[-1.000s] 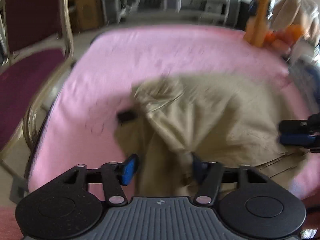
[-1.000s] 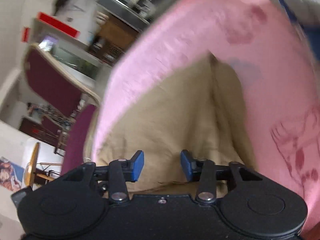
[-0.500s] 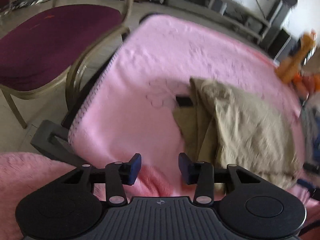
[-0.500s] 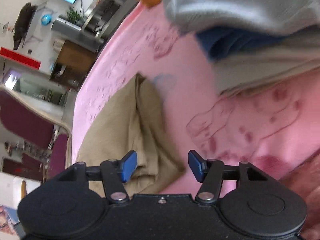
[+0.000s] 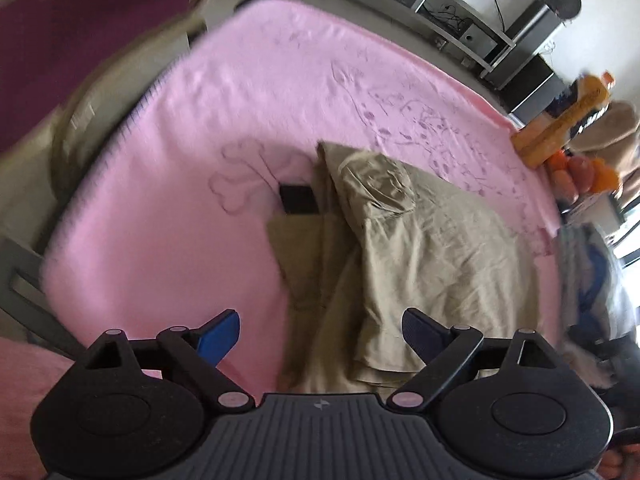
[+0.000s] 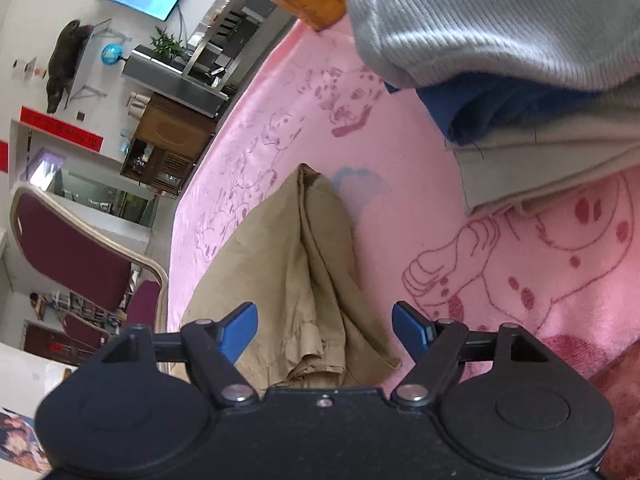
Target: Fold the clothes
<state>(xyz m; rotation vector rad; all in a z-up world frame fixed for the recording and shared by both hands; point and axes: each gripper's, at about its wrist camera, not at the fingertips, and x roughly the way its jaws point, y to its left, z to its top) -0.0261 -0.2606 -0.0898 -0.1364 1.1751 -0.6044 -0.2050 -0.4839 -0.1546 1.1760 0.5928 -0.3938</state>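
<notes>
A tan garment (image 5: 408,248) lies folded and rumpled on the pink blanket (image 5: 240,92), with a black label (image 5: 298,199) at its left edge. My left gripper (image 5: 320,330) is open and empty, above the garment's near edge. In the right wrist view the same garment (image 6: 288,264) lies in a long fold running away from me. My right gripper (image 6: 324,328) is open and empty, just over its near end.
A stack of folded clothes, grey on top of blue (image 6: 500,48), lies on the blanket at the right. An orange toy (image 5: 560,128) sits at the far right corner. A maroon chair (image 5: 72,40) stands left of the table.
Both grippers have let go of the tan garment and opened wider. The left gripper pulled back and swung right over the garment's near edge. The right gripper swung toward the stack of clothes.
</notes>
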